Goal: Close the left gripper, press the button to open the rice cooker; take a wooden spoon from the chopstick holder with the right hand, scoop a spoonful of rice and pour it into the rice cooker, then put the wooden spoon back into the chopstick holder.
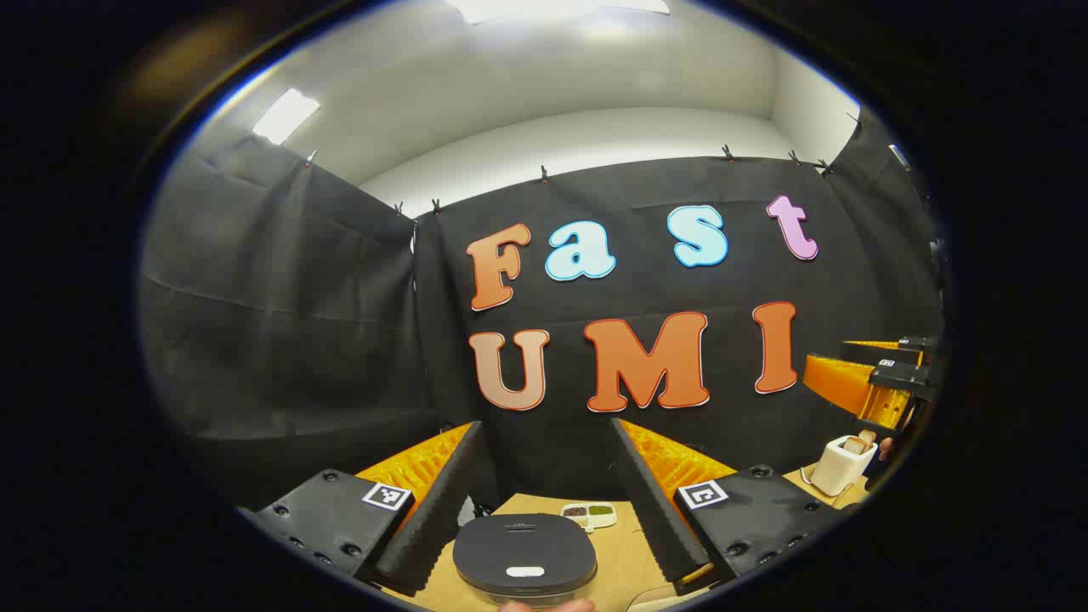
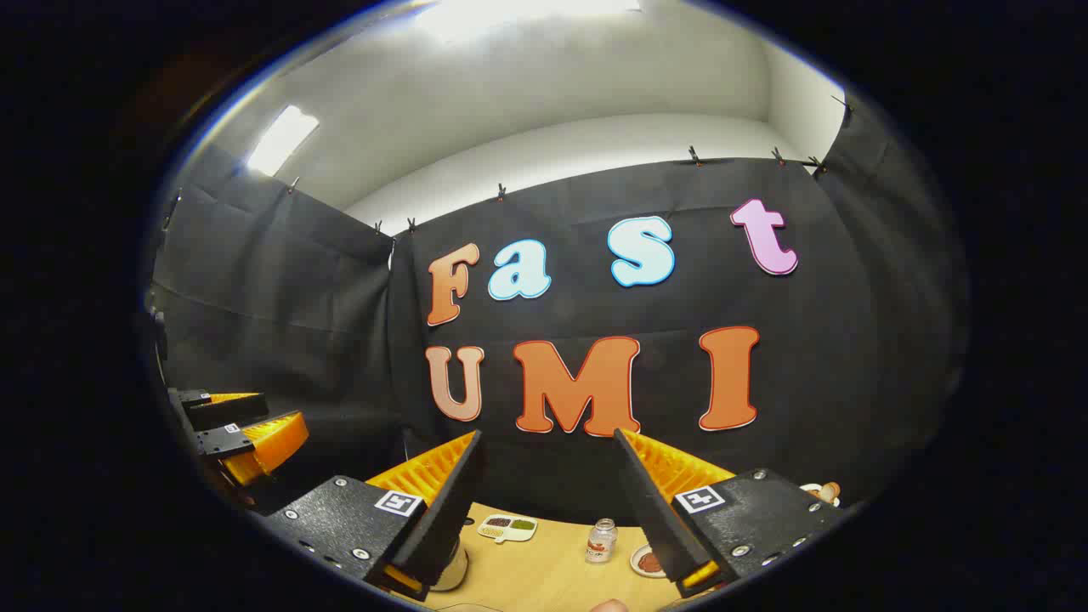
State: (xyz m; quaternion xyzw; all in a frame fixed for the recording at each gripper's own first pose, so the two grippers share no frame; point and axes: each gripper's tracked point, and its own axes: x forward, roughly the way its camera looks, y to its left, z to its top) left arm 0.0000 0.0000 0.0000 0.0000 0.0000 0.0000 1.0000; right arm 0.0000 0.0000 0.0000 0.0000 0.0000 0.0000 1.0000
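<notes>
where the wooden table (image 1: pixel 625 565) meets the black cloth wall, a small divided dish (image 1: pixel 588 512) with dark and green fillings lies behind the rice cooker (image 1: pixel 524 554); the right gripper view has the same dish (image 2: pixel 507 528) at the table's far edge.

item, left gripper (image 1: pixel 544 501): fingers spread wide, nothing between them, held above the table. the rice cooker sits low in the gap between its fingers, closer to the left one, dark lid down, a pale oval button (image 1: pixel 524 572) on the near part of the lid. nothing stands between the fingers and the lid.

item, right gripper (image 2: pixel 548 506): fingers likewise parted and empty. it also appears at the right edge of the left gripper view (image 1: pixel 875 382), raised over a cream chopstick holder (image 1: pixel 841 463) with a wooden handle sticking up from it, well apart from the rice cooker.

item, right gripper view extras: a small clear jar (image 2: pixel 601 541) with a pale cap, a little saucer (image 2: pixel 646 561) with something brown just right of it and partly hidden by the right finger, a pale round object (image 2: pixel 450 569) half hidden behind the left finger, and another small dish (image 2: pixel 820 490) at the far right. the left gripper (image 2: pixel 242 429) shows at the left edge, raised.
</notes>
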